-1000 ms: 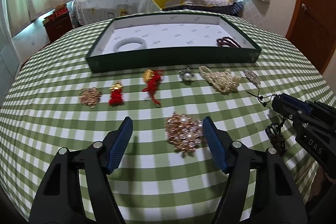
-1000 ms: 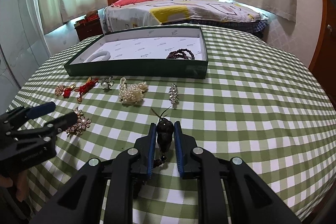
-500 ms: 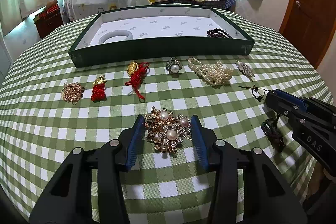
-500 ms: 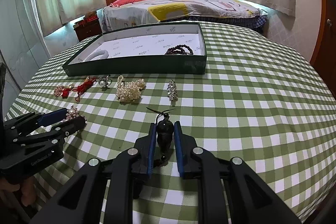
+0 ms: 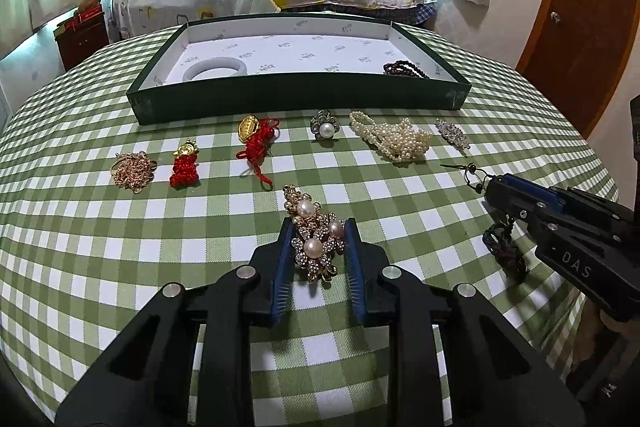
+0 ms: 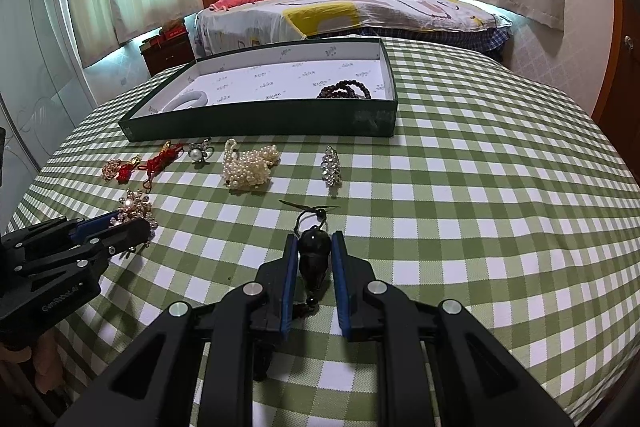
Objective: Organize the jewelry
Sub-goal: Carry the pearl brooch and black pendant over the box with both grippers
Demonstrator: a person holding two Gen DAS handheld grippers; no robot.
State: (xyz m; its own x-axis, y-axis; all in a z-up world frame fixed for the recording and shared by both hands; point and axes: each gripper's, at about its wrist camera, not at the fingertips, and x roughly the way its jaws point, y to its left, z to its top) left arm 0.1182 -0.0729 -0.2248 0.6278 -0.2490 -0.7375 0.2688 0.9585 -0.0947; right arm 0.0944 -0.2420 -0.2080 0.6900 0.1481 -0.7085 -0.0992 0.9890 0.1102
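Observation:
My left gripper (image 5: 317, 227) is shut on a gold brooch with pearls (image 5: 314, 237), just above the checked tablecloth. My right gripper (image 6: 314, 241) is shut on a black pendant on a cord (image 6: 314, 257), its knotted cord end (image 6: 316, 211) sticking out ahead. The green tray (image 5: 304, 99) with a white lining stands at the back and holds a white bangle (image 5: 216, 69) and a dark bead bracelet (image 5: 404, 69). The tray also shows in the right wrist view (image 6: 260, 121).
In a row before the tray lie a gold filigree piece (image 5: 132, 171), two red knotted charms (image 5: 185, 169) (image 5: 258, 143), a pearl ring (image 5: 325, 129), a pearl bundle (image 5: 394, 141) and a crystal clip (image 5: 452, 133). A bed stands behind the table; a wooden door is at right.
My left gripper moved forward around the gold pearl brooch and closed on it. My right gripper stayed shut on the black pendant and lifted it slightly.

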